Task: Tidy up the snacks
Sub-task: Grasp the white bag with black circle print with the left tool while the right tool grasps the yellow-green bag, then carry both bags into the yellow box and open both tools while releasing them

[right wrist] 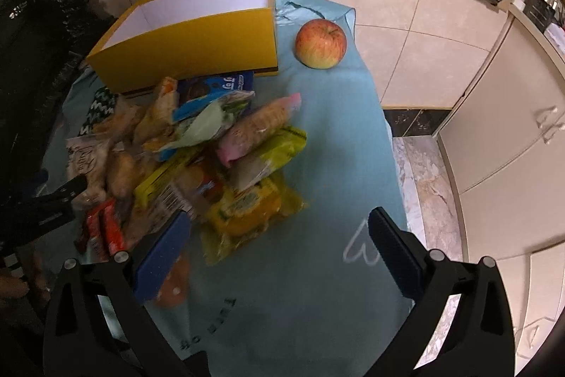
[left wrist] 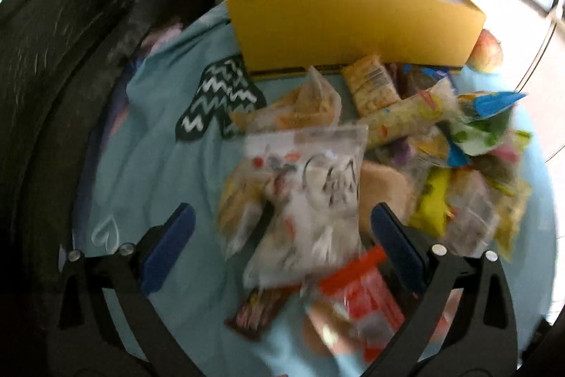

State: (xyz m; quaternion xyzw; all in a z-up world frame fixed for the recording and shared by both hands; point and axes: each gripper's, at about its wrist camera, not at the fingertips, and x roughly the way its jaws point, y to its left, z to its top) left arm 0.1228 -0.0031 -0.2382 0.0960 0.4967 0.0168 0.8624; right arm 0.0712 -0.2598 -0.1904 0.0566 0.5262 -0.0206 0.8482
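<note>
A light blue cloth (right wrist: 328, 136) covers the tabletop and carries everything else. At its far edge stands an open yellow box (right wrist: 190, 41) with white inner walls, nothing visible inside it. Against the box's near wall lies a loose heap of snack packets (right wrist: 197, 158), spreading toward the camera side. Among them, a clear zip bag with black lettering (left wrist: 317, 186) lies on top of the heap in the left wrist view, blurred; a yellow wrapper (right wrist: 247, 214) sits at the heap's near right edge. A red-and-yellow apple (right wrist: 320, 43) rests on the cloth just right of the box, apart from the packets. The left gripper (left wrist: 282, 232) hangs over the heap, jaws spread wide with the zip bag between them, nothing held. The right gripper (right wrist: 279, 242) is likewise wide apart and empty, above the yellow wrapper and bare cloth.
</note>
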